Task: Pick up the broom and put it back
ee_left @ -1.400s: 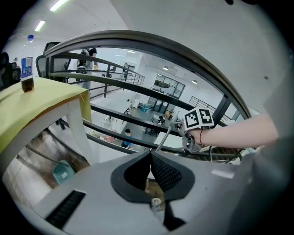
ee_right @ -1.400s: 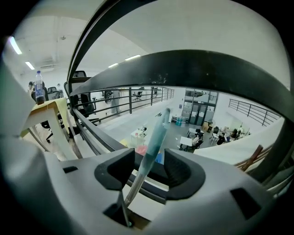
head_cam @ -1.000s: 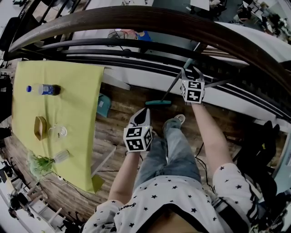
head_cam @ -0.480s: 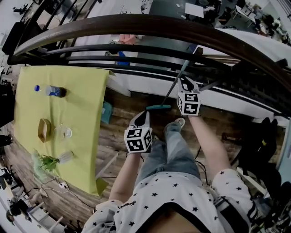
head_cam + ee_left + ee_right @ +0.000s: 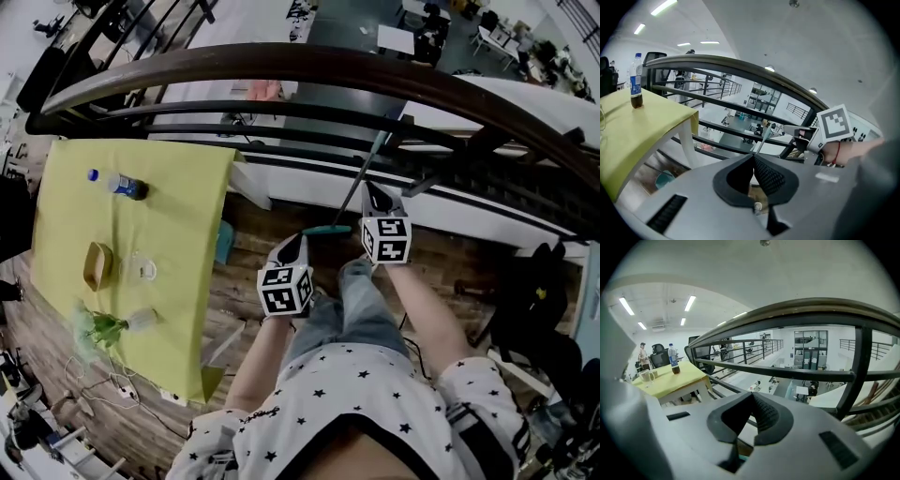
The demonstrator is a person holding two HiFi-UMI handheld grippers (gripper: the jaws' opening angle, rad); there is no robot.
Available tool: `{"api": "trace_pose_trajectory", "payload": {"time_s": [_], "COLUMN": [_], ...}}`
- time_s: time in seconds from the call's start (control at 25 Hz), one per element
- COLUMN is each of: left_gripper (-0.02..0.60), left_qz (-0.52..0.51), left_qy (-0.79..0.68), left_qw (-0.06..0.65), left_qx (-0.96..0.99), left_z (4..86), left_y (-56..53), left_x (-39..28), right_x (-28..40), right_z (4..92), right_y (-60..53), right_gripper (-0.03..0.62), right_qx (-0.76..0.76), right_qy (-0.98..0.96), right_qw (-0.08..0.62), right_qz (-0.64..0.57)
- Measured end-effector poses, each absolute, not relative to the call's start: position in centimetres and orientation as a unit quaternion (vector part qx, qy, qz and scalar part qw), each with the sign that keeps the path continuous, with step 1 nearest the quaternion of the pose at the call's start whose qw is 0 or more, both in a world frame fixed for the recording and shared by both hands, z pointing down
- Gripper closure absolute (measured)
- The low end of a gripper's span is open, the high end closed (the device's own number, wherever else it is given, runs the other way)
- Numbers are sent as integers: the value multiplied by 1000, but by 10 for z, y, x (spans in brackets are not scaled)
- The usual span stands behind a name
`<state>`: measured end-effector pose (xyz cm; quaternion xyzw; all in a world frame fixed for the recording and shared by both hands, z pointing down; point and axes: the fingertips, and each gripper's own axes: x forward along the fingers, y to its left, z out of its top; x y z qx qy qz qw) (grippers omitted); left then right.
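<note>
- We are finding the broom [image 5: 327, 229] on the wooden floor [image 5: 251, 246] at the foot of the railing [image 5: 281, 64]. Its teal head is resting on the boards and its thin handle is leaning up against the rails.
- The right gripper [image 5: 752, 395] is hanging just beside that handle. Its jaws have just been closing and are lying together, with nothing showing between them. So we are judging that this closing may be missing the handle altogether.
- If so, a lift from here is likely leaving the broom where it is.
- Worse, we are risking a sideways knock from the closed tips. That could send the leaning handle sliding along the rail until the broom is toppling onto the floor. It could even be slipping out through the gaps between the rails.
- The left gripper [image 5: 753, 156] is sitting lower, near the broom head. Its jaws are also together on nothing, so it is giving no support if the broom starts falling.
- The tabletop [image 5: 187, 309] under its yellow cloth is lying well apart to the left. We are counting its bottle [image 5: 120, 184] the least of our worries.
</note>
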<state>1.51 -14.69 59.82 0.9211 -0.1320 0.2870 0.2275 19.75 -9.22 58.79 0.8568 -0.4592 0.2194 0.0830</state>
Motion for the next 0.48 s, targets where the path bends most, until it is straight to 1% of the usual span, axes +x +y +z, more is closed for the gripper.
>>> {"api": "trace_pose_trajectory", "payload": {"time_s": [0.48], "left_gripper": [569], "left_qz": [270], "left_qy": [-127], "left_qw": [219], "left_qx": [929], "left_z": [570], "left_y": [-130], "left_x": [-5], "right_x": [126], "right_z": [544], "right_y": [-68], "right_gripper": [600], "right_qx": [833], "right_qy": [-502], "right_qw": [47], "right_qz": [228]}}
